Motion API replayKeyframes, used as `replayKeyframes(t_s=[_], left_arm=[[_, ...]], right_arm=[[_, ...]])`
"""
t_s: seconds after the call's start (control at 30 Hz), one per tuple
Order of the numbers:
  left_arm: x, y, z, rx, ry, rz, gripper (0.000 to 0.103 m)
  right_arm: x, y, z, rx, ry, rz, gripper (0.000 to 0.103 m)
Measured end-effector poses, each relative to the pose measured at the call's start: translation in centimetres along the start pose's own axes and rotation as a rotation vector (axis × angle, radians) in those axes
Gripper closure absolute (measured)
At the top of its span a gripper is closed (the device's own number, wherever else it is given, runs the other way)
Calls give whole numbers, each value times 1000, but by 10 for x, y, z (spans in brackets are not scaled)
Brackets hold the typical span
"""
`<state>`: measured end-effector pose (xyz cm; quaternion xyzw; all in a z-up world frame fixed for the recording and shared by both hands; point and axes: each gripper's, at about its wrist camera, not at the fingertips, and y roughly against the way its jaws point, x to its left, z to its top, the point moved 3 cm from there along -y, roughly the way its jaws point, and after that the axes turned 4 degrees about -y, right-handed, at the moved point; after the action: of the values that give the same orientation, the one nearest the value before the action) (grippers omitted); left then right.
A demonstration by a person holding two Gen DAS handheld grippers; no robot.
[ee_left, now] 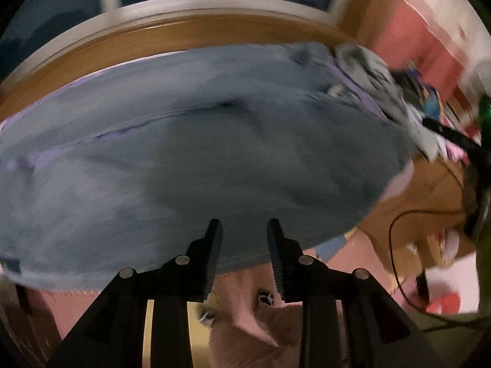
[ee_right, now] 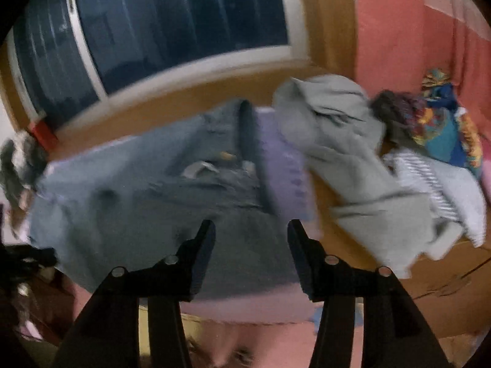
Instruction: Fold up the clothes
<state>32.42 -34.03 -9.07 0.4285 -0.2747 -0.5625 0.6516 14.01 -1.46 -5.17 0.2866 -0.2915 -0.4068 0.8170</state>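
Observation:
A blue-grey garment (ee_left: 190, 159) lies spread flat over a purple cloth, and fills most of the left wrist view. It also shows in the right wrist view (ee_right: 147, 208), with its collar and label at the far side. My left gripper (ee_left: 244, 225) is open and empty, over the garment's near edge. My right gripper (ee_right: 251, 225) is open and empty, over the garment's near right part. A crumpled light grey garment (ee_right: 346, 159) lies to the right of it. Both views are blurred by motion.
A heap of colourful and striped clothes (ee_right: 435, 147) sits at the far right on the wooden surface (ee_right: 445, 279). A window (ee_right: 172, 27) and wooden ledge run behind. A black cable (ee_left: 396, 245) hangs at the right. Pink floor mat (ee_left: 70, 309) lies below.

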Motion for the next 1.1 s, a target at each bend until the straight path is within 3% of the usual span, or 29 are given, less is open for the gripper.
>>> replayKeyframes(t_s=[0.2, 0.4, 0.53, 0.83, 1.1], left_arm=[[70, 27, -34, -44, 65, 48, 73], [132, 56, -58, -53, 35, 69, 66], [176, 77, -73, -80, 7, 68, 65], [254, 114, -87, -135, 33, 86, 64], [331, 98, -84, -104, 169, 74, 64]], right_arm=[[120, -25, -26, 33, 76, 99, 52], [249, -56, -60, 83, 156, 188, 52], [319, -69, -85, 104, 177, 198, 52], [419, -78, -113, 156, 201, 223, 51], [480, -104, -107, 145, 264, 227, 45]])
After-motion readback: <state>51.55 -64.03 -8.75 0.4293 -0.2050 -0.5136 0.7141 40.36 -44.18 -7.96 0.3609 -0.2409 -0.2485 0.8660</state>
